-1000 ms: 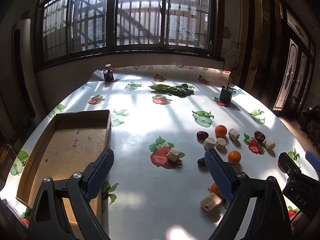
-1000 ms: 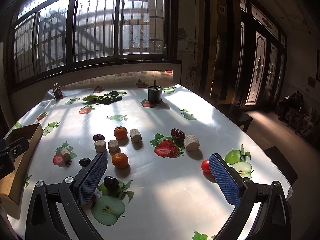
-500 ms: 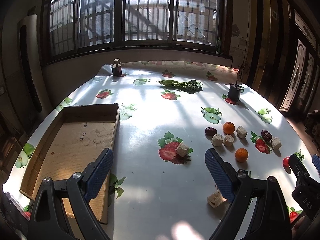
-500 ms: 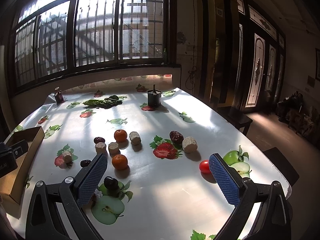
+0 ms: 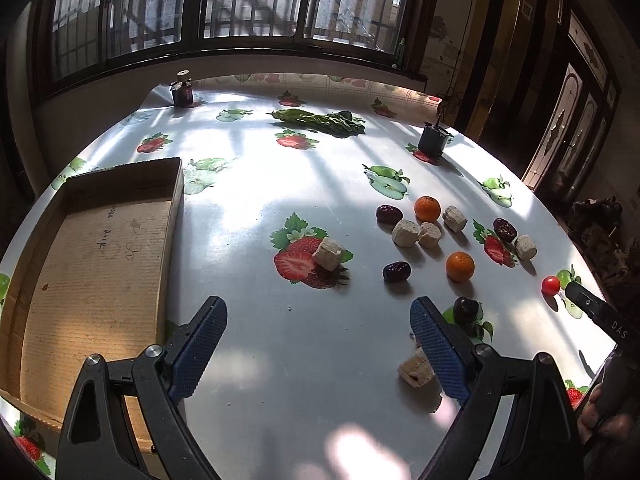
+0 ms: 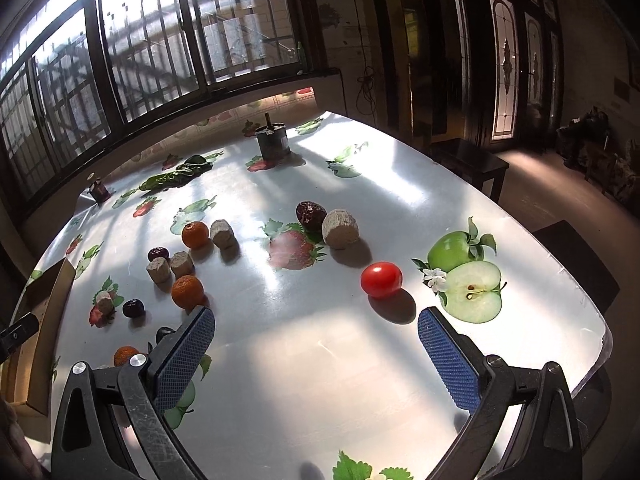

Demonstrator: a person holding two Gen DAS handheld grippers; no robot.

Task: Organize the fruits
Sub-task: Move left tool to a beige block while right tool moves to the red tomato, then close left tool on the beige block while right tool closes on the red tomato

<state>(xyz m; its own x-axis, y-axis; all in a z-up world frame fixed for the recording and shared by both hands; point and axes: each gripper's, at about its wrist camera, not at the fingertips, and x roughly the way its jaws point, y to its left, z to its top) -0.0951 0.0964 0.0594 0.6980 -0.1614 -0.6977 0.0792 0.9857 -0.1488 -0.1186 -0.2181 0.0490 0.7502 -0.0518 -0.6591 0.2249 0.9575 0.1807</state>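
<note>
The worktop (image 5: 320, 360) was sunlit — its cardboard box (image 5: 100, 260) at the left edge sat empty, tangerines (image 5: 460, 266) and cherry tomato (image 6: 381, 279) unsorted; both hand-held grippers (image 5: 316, 344) (image 6: 316, 354) gaped wide, holding nothing.

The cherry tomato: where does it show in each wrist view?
Left wrist: the cherry tomato sits far right, near the table's edge, just off the tip of the right gripper.
Right wrist: centre, cherry tomato just ahead of the open jaws.
Shared landmark: the printed green apple beside it.
</note>
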